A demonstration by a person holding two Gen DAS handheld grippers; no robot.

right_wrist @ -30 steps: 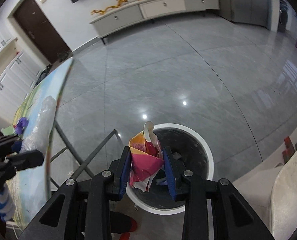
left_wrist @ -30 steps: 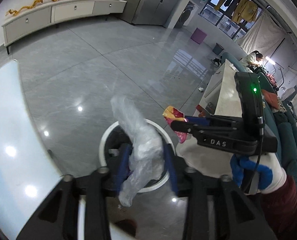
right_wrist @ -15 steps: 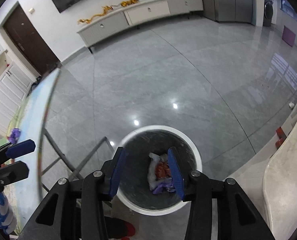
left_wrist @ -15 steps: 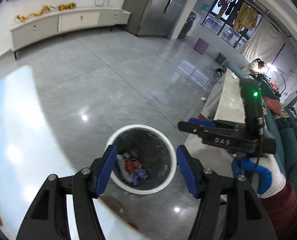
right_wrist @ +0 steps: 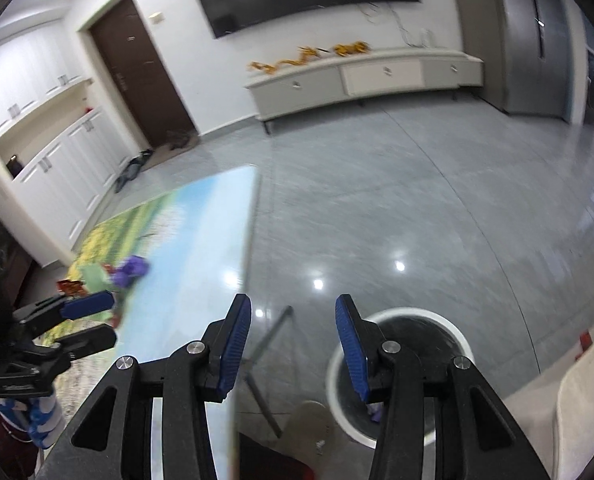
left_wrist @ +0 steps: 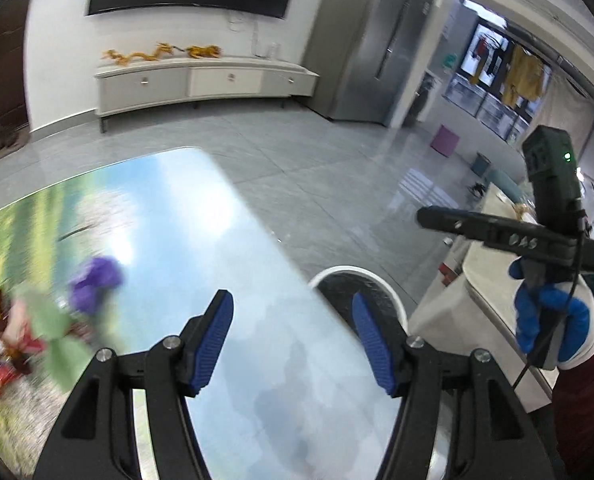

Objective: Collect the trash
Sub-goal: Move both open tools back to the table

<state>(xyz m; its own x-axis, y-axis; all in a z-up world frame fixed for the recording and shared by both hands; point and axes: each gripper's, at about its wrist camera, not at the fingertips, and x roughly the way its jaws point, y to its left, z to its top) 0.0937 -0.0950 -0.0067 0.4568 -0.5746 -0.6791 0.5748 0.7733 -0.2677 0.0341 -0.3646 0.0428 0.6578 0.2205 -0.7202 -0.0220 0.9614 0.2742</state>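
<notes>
Between drops: leftover trash (left_wrist: 37,320) heaped at the worktop's (left_wrist: 257,320) left end, left tool (left_wrist: 293,336) and right tool (right_wrist: 293,344) both released and empty, bin (right_wrist: 397,372) rightmost on the floor; next, reaching back left for another piece.

We observe the right gripper (right_wrist: 293,344) with blue-padded jaws parted and nothing between them. Just right of it, on the grey tiled floor (right_wrist: 417,208), stands a white-rimmed trash bin (right_wrist: 453,330). To the left lies a landscape-print table (right_wrist: 193,248) bearing purple trash (right_wrist: 131,270). The left gripper (right_wrist: 93,320) hovers at far left, jaws apart.
</notes>
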